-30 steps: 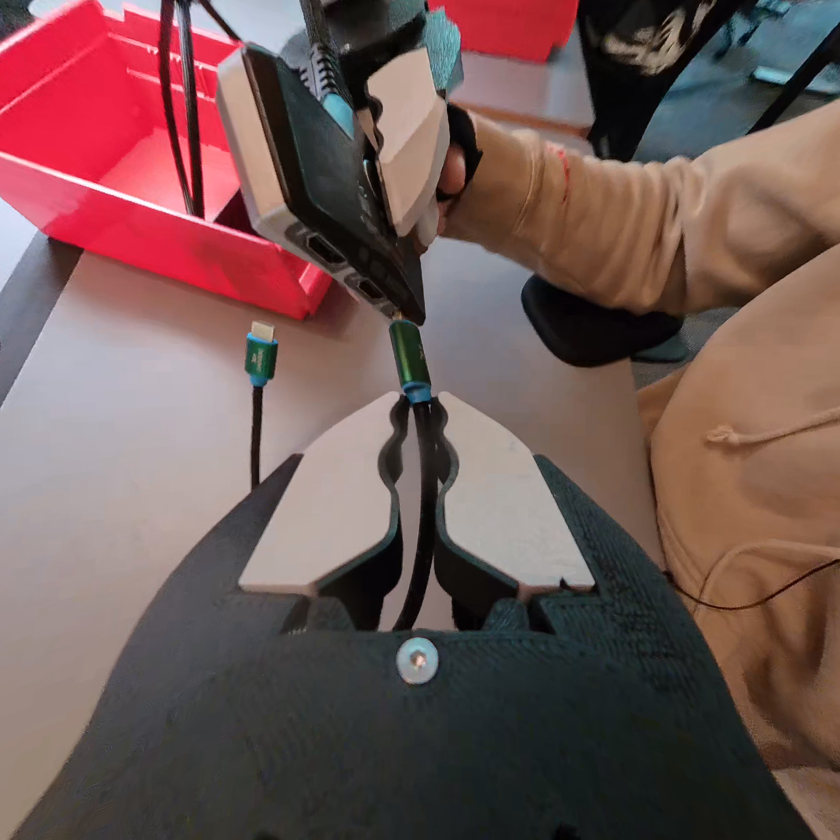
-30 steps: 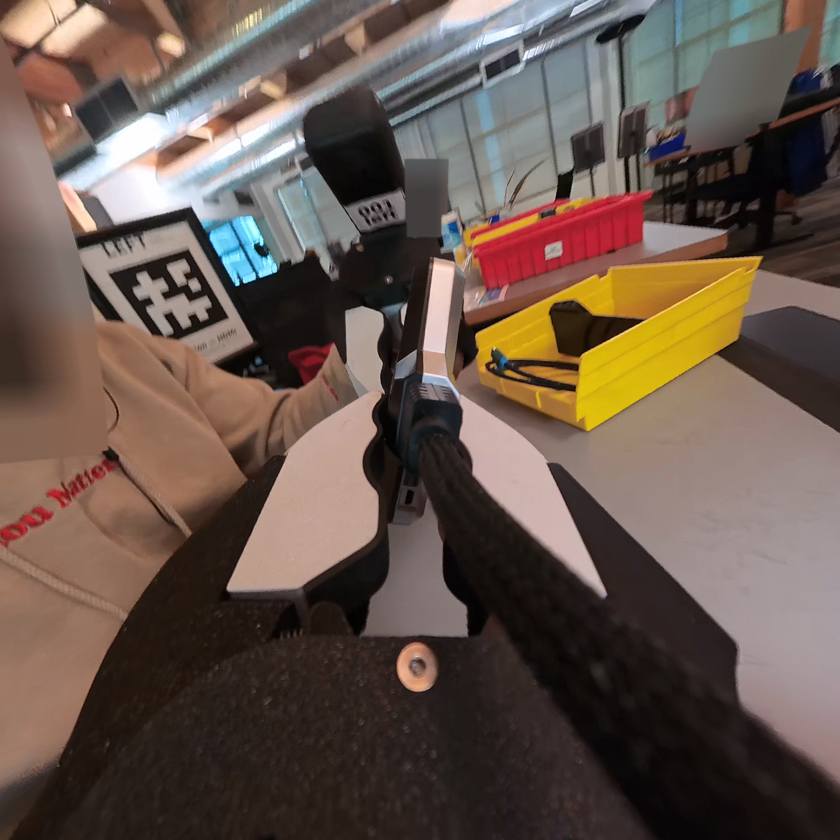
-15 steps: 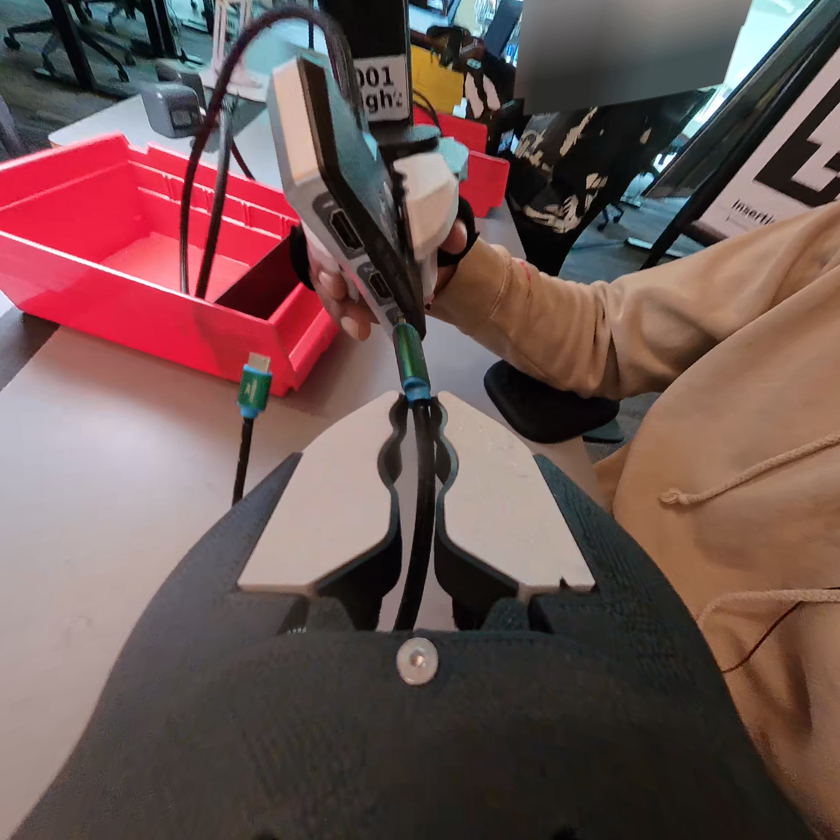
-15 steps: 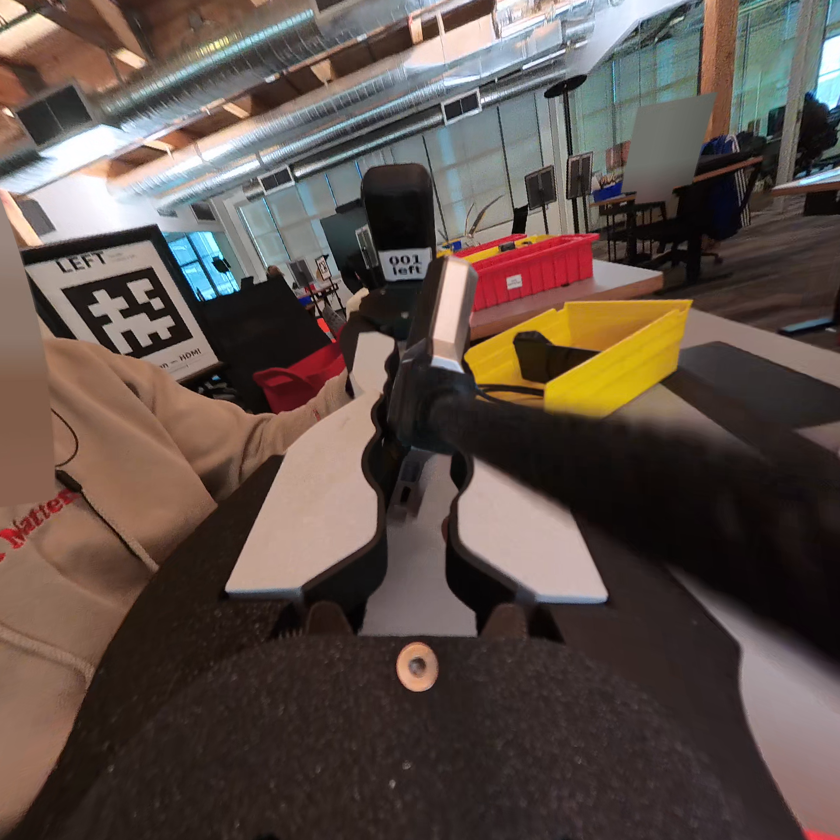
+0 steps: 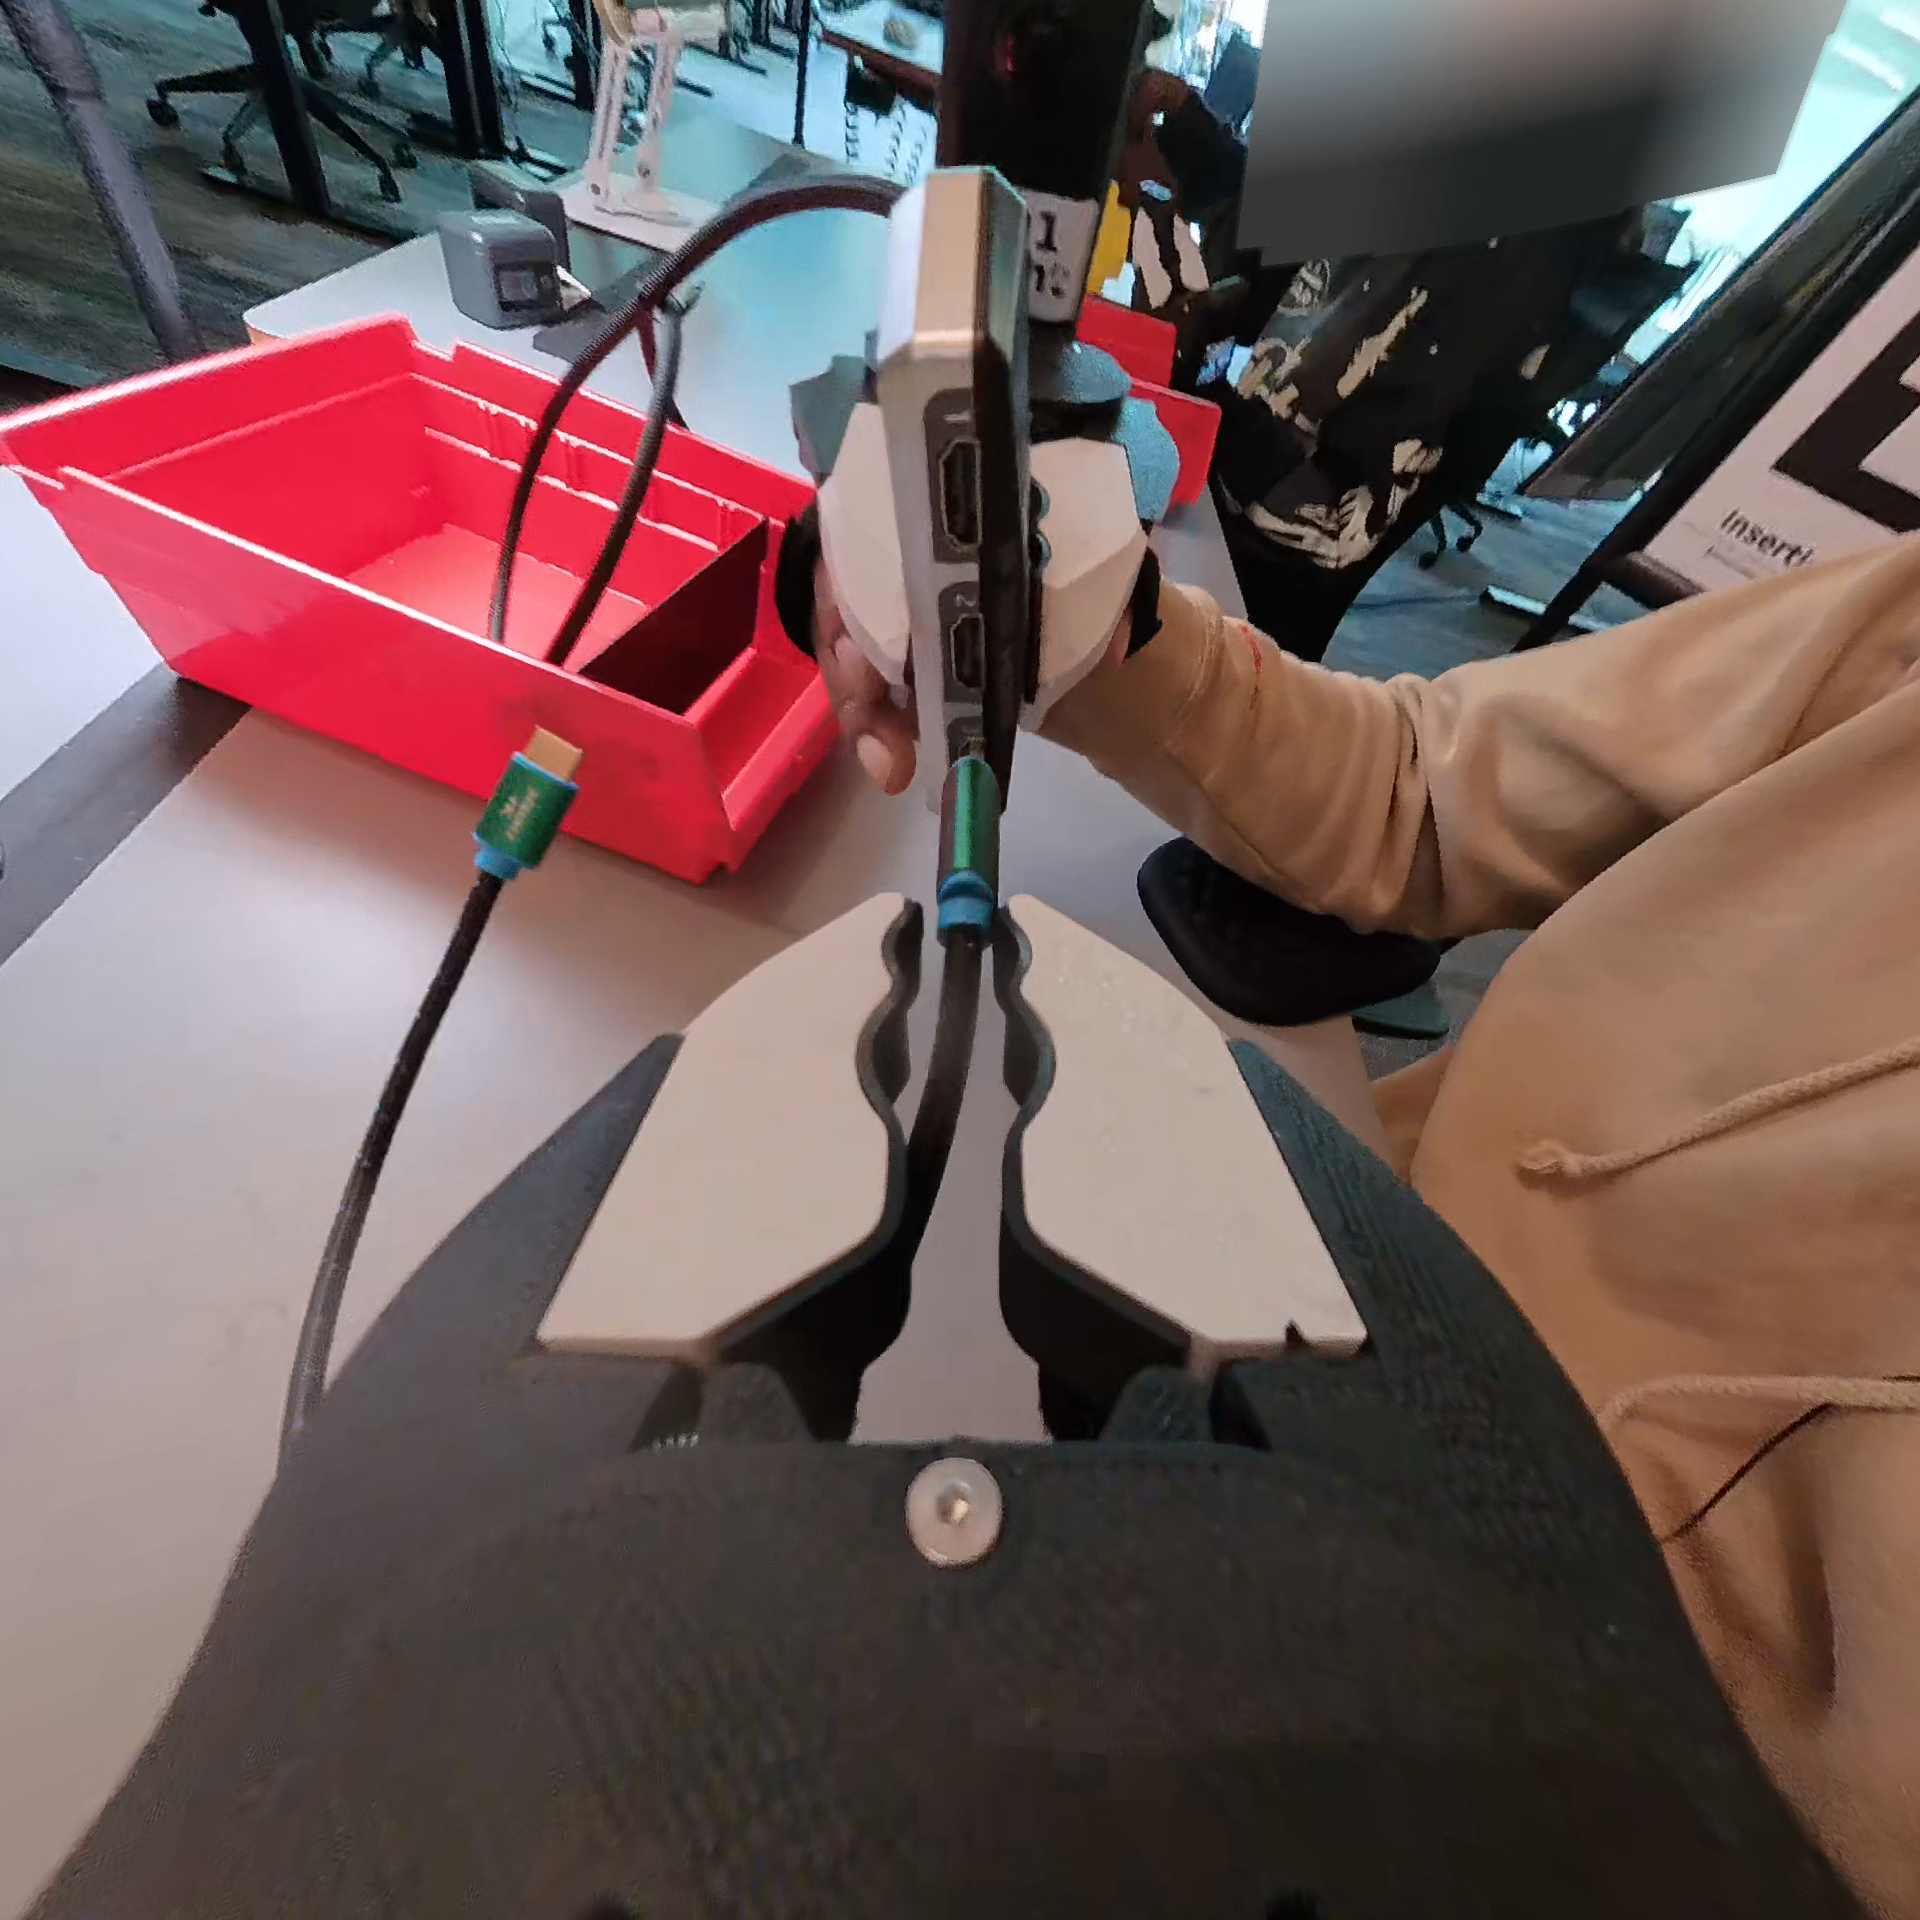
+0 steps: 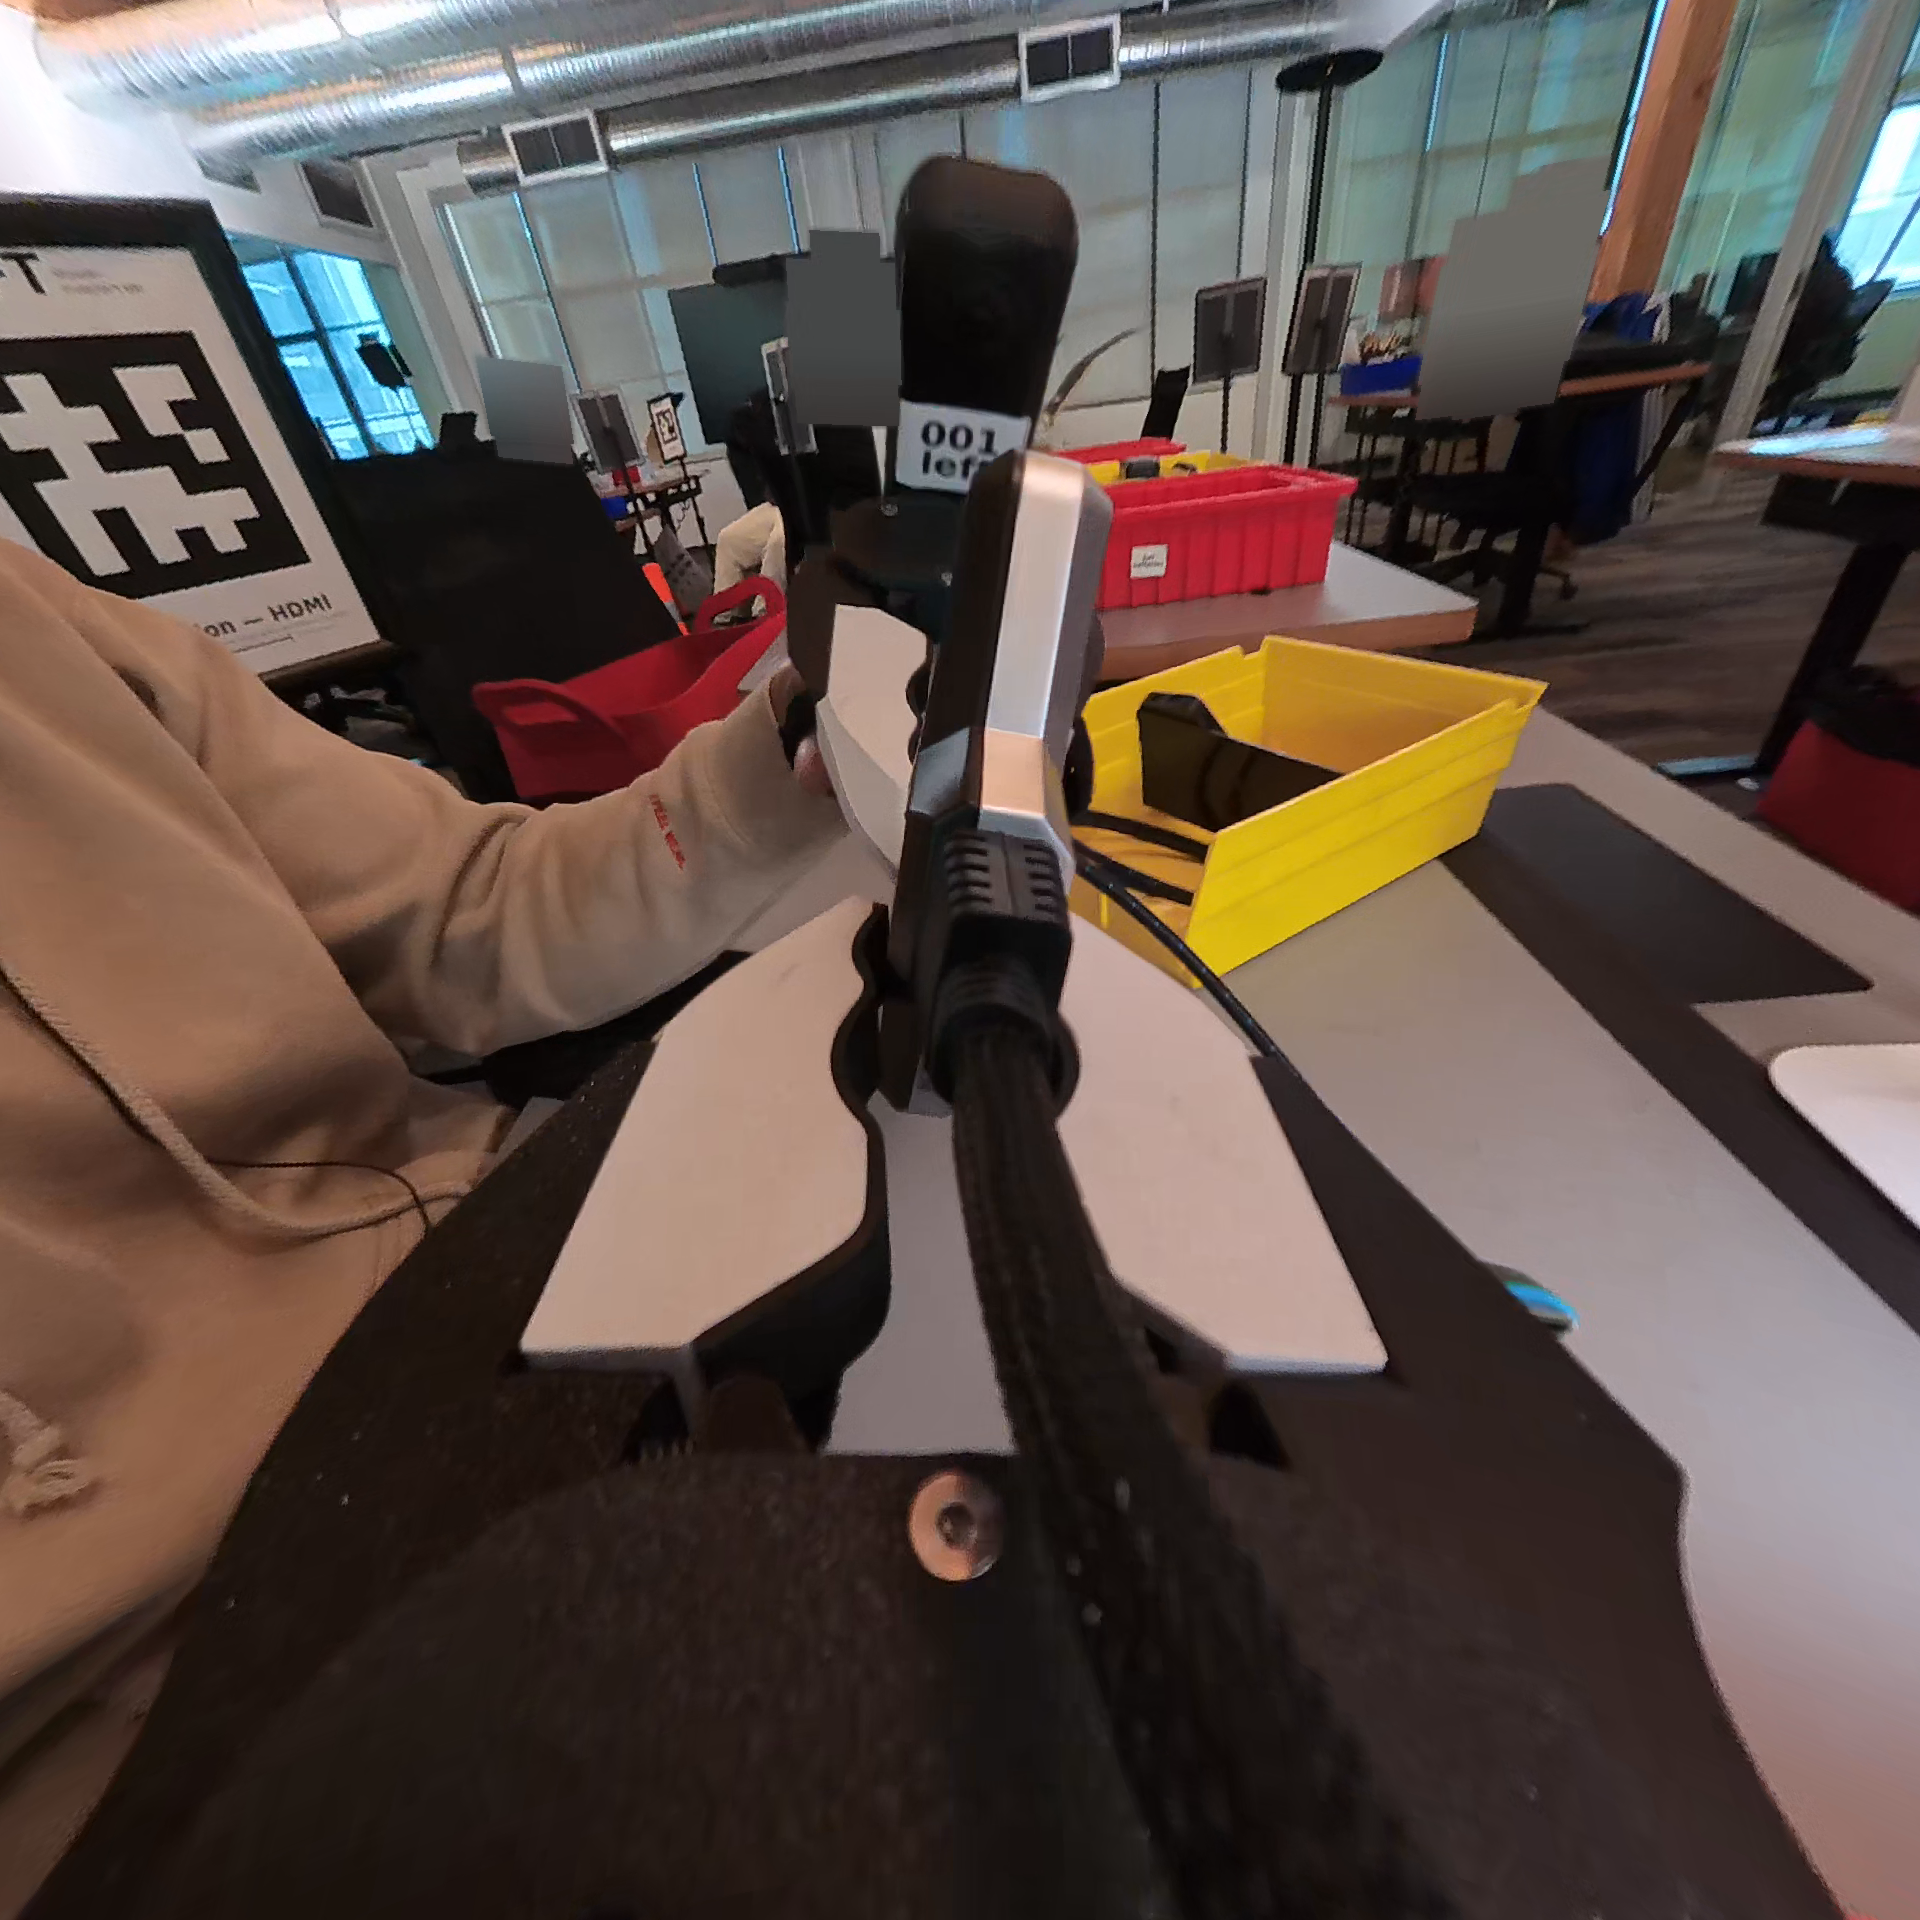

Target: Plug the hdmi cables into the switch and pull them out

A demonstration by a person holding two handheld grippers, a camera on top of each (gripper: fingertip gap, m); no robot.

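Note:
My right gripper (image 6: 966, 935) is shut on the grey-and-black switch (image 6: 1023, 665) and holds it upright above the table. A thick braided cable (image 6: 1049, 1299) leaves the switch's near end. In the left wrist view the switch (image 5: 951, 312) shows its row of ports. My left gripper (image 5: 961, 914) is shut on a black cable just behind its green HDMI plug (image 5: 968, 821). The plug's tip is at the lowest port; how deep it sits I cannot tell. A second green plug (image 5: 525, 810) lies loose on the table.
A red bin (image 5: 260, 582) stands at the back left of the grey table (image 5: 208, 1091), with two cables hanging into it. A yellow bin (image 6: 1351, 790) holding cables stands on the other side. The person's beige sleeve (image 5: 1455, 748) reaches across on the right. Tip to tip, the grippers are about 5 cm apart.
The switch has turned from tilted to upright, its port edge now facing the left camera. Both grippers have risen and levelled out. The green plug has stayed at the lowest port.

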